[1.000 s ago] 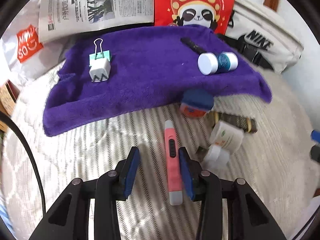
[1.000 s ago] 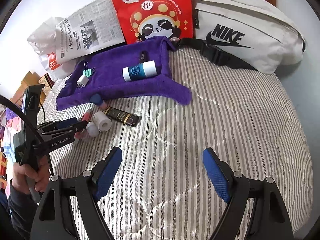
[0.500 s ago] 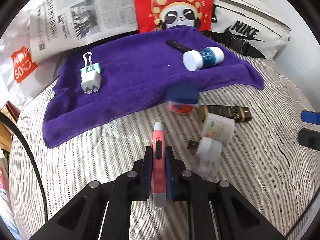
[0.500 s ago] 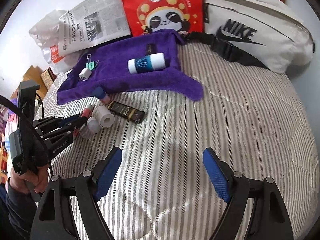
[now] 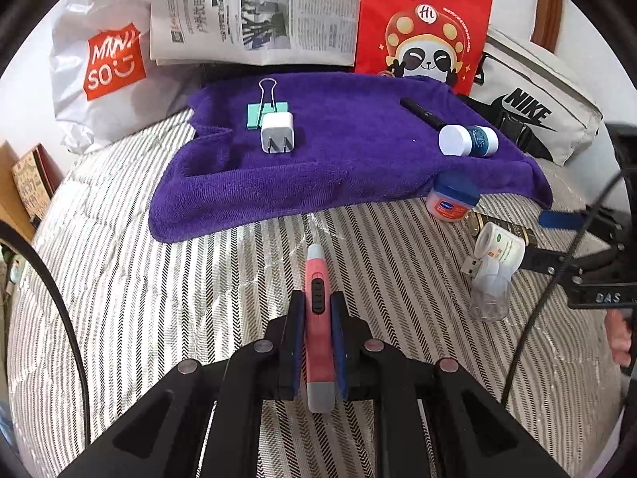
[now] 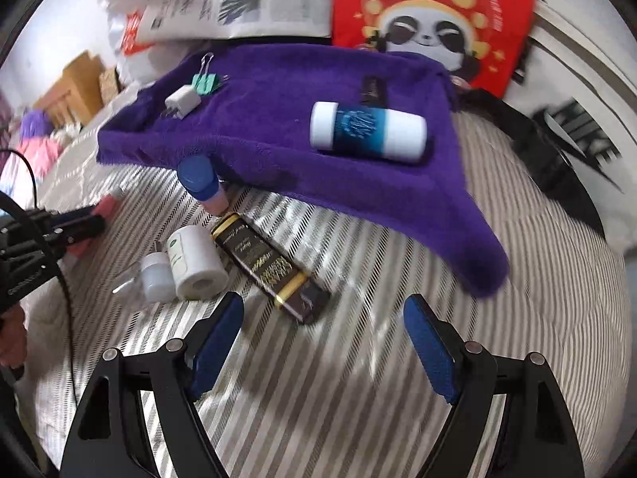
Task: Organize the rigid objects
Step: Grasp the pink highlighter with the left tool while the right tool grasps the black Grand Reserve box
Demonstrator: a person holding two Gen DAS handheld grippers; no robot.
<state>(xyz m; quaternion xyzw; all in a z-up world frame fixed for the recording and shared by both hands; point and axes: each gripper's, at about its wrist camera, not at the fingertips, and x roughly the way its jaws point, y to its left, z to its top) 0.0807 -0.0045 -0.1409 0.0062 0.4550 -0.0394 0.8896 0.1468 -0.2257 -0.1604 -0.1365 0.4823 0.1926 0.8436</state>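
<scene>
Item in hand: pink utility knife [image 5: 317, 318]. My left gripper [image 5: 317, 342] is closed on its flanks, pads flat against both sides, nose pointing to 12 o'clock toward the purple towel [image 5: 342, 159]. Whether it is lifted clear of the striped bedspread [image 5: 199, 279] or resting on it, I cannot tell.

Description of item: slim pink plastic body, black ribbed slider on top, grey cap at the rear end, which sticks out behind my pads. Rigid and narrow; I judge the grip secure, though it may pivot if I tilt fast.

Step, as I judge it: pick made, carry pending. The next move calls for a lift and a carry to 12 o'clock, setting the knife on a bare part of the towel, between the white charger plug [image 5: 277, 133] with the green binder clip [image 5: 260, 111] at 11 o'clock and the blue-and-white tube [image 5: 467, 140] at 1 o'clock. A black pen [image 5: 422, 111] lies just beyond the tube.

Right gripper [image 6: 324, 342]: wide open, holding nothing, poised over the bedspread just short of the dark gold-lettered tube [image 6: 270, 267], which lies at its 12 o'clock. This view is blurred.

Unsorted stock off the towel, at 2 o'clock from my left gripper: blue-lidded jar [image 5: 452, 199], white roll [image 5: 499, 245], USB adapter [image 5: 483, 271].
</scene>
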